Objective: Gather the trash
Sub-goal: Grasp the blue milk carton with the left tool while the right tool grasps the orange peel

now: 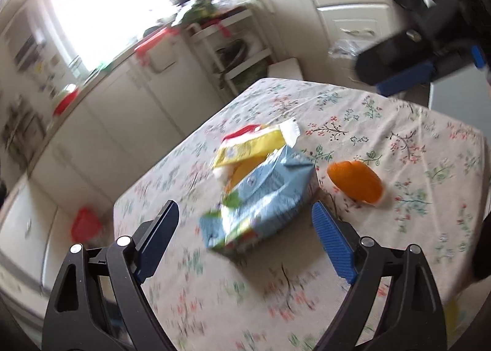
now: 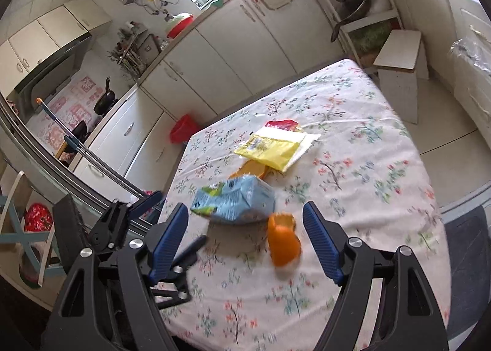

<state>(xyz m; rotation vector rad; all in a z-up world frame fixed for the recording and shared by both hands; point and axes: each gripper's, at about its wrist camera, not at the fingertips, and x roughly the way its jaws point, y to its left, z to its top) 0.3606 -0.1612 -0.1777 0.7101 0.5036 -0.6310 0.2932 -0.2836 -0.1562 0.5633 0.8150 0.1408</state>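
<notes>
On the floral tablecloth [image 1: 399, 136] lies a crumpled light-blue carton [image 1: 270, 194], with a yellow wrapper [image 1: 248, 145] and a red wrapper [image 1: 245, 130] behind it. An orange peel [image 1: 356, 182] sits to its right. My left gripper [image 1: 245, 206] is open, and the carton lies just ahead between its fingers without touching them. In the right wrist view my right gripper [image 2: 245, 207] is open above the orange peel [image 2: 284, 240], with the carton [image 2: 236, 200] and the yellow wrapper [image 2: 270, 148] beyond. One blue finger [image 2: 147, 200] of the left gripper shows at the left.
The table [image 2: 368, 167] ends close to white kitchen cabinets [image 2: 214, 53]. A red bin [image 2: 184, 128] stands on the floor between them, and a white stool [image 2: 399, 53] stands past the far corner. A blue pad [image 1: 405, 78] of the right gripper hangs at the upper right.
</notes>
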